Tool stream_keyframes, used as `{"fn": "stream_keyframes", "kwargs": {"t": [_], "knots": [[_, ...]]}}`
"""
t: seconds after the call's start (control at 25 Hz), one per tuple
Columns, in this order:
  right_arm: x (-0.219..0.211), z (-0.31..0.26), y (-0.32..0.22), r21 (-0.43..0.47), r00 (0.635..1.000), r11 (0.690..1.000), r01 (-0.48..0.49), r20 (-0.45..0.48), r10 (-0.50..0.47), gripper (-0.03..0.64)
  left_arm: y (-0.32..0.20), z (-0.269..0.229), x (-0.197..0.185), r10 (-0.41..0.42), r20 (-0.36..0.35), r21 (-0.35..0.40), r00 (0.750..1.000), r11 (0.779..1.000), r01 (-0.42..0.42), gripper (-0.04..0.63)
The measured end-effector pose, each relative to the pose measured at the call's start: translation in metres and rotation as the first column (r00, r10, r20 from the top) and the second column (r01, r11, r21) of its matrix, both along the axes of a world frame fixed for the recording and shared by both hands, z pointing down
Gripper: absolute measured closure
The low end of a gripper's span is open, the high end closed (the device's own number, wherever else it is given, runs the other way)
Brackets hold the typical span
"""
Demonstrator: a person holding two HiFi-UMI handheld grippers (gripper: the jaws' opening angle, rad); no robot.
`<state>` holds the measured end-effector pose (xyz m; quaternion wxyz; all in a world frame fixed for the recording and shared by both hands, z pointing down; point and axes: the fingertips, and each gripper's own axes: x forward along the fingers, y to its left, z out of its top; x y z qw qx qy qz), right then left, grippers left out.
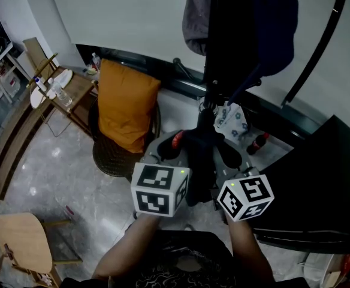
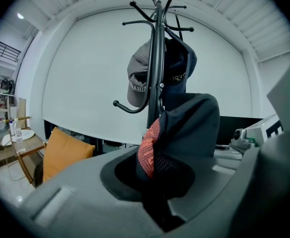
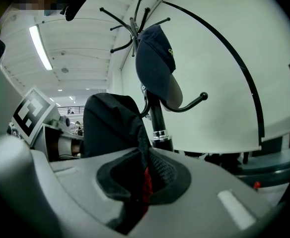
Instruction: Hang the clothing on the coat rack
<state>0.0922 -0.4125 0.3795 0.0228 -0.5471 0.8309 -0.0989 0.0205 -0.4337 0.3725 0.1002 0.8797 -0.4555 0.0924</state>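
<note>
A dark garment [image 1: 202,150] with a red-orange mesh patch [image 2: 149,150] is bunched between both grippers, just in front of the black coat rack [image 1: 214,47]. My left gripper [image 2: 157,185] is shut on the cloth's left side, and my right gripper [image 3: 142,187] is shut on its right side, where a red lining [image 3: 146,181] shows. A grey cap [image 2: 136,81] and a navy cap [image 3: 156,68] hang on the rack's upper hooks. In the head view the left gripper [image 1: 174,155] and right gripper [image 1: 232,164] sit side by side below the rack's pole.
A wicker chair with an orange cushion [image 1: 126,105] stands left of the rack. Further left is a side table [image 1: 67,89] with bottles, and a wooden stool [image 1: 22,239] lies at the lower left. A black surface [image 1: 319,185] fills the right. A curved black rod [image 1: 320,41] arcs behind the rack.
</note>
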Motion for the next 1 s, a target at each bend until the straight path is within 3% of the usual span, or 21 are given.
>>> {"fn": "stream_keyframes", "kwargs": {"t": [1.0], "knots": [[-0.002,0.012,0.018,-0.015,0.996,0.997,0.076,-0.035,-0.077,0.588,0.021,0.014,0.000,-0.070,0.012,-0.023,0.998,0.997,0.070,0.566]]}}
